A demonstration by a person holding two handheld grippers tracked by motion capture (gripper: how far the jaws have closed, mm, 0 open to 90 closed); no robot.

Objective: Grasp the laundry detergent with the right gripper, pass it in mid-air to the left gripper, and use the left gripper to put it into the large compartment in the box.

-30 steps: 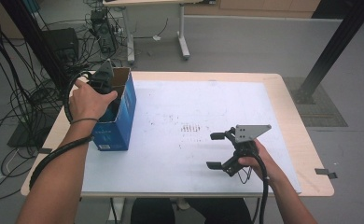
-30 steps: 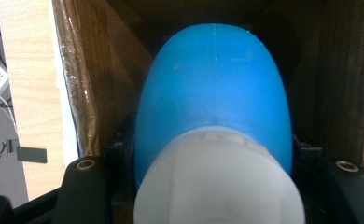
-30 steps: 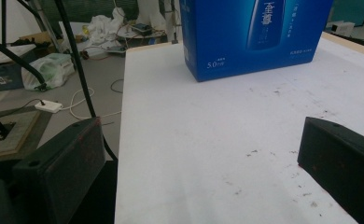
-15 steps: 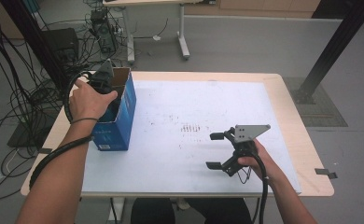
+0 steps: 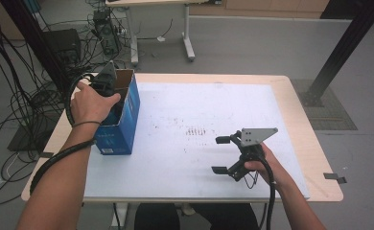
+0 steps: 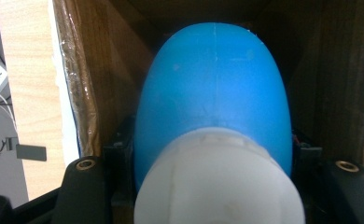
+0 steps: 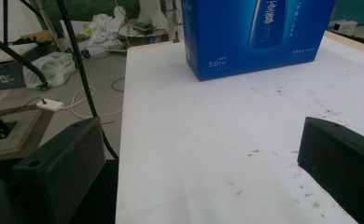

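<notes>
Left gripper inside blue box; its view reveals jaws clamped on blue bottle. Right gripper jaws apart.

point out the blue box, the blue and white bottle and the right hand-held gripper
blue box (image 5: 120, 127), high view, its printed side wall
blue and white bottle (image 6: 215, 88), left gripper view, its blue body
right hand-held gripper (image 5: 222, 155), high view, midway between its fingertips

One box (blue), one bottle.
</notes>
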